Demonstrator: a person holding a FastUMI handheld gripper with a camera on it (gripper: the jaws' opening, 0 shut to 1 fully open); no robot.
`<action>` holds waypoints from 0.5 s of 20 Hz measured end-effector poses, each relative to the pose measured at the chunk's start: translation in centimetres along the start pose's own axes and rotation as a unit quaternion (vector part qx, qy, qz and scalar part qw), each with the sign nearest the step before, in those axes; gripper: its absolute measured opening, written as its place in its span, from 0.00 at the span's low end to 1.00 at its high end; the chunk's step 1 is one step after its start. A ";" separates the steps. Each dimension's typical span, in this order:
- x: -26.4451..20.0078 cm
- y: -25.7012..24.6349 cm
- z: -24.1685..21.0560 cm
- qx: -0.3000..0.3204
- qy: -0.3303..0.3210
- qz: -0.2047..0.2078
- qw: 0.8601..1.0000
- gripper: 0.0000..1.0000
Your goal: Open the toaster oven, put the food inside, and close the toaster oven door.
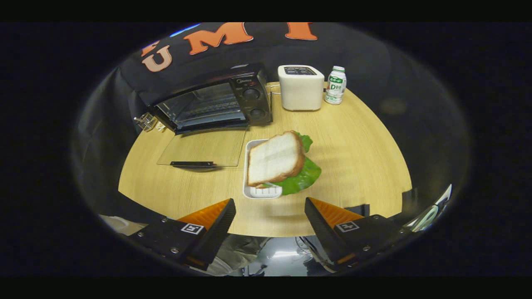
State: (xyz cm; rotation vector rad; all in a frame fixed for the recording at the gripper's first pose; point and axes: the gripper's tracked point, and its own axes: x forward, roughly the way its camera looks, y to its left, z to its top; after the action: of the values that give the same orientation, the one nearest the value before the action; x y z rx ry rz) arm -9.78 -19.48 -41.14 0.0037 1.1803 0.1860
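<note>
Gripper view: gripper (270,216) held above the near edge of the round wooden table (357,166), fingers spread wide apart, nothing between them, touching nothing.

Just ahead of the fingers: white tray (266,192) on the table, carrying the sandwich (276,158) — bread slice on top, green lettuce (305,176) sticking out on the right side and overhanging the tray rim. Sandwich sitting tilted on the tray, not flat. Fingers clear of the tray, short gap in between.

Beyond the tray, far left of the table: black toaster oven (216,104), cavity open with wire rack visible inside. Glass door (203,149) folded all the way down, lying flat on the tabletop, dark handle (193,164) at its near edge. Door's right edge just beside the tray, contact unclear. Two knobs on the oven's right panel.

Right of the oven: white pop-up toaster (300,88), near the far edge. Small white bottle (336,85) with green label just beside it, upright.

Small metallic item (145,121) at the oven's left corner, too small to identify.
</note>
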 end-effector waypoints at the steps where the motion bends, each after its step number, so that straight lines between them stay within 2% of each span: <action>1: 0.2 -0.7 0.7 -0.005 0.004 0.004 1.000 0.99; 10: 4.2 -3.3 6.8 0.021 0.036 0.080 0.996 0.99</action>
State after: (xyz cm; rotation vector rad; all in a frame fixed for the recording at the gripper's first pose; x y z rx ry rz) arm -1.50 -21.43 -42.72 0.1306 1.2556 0.3050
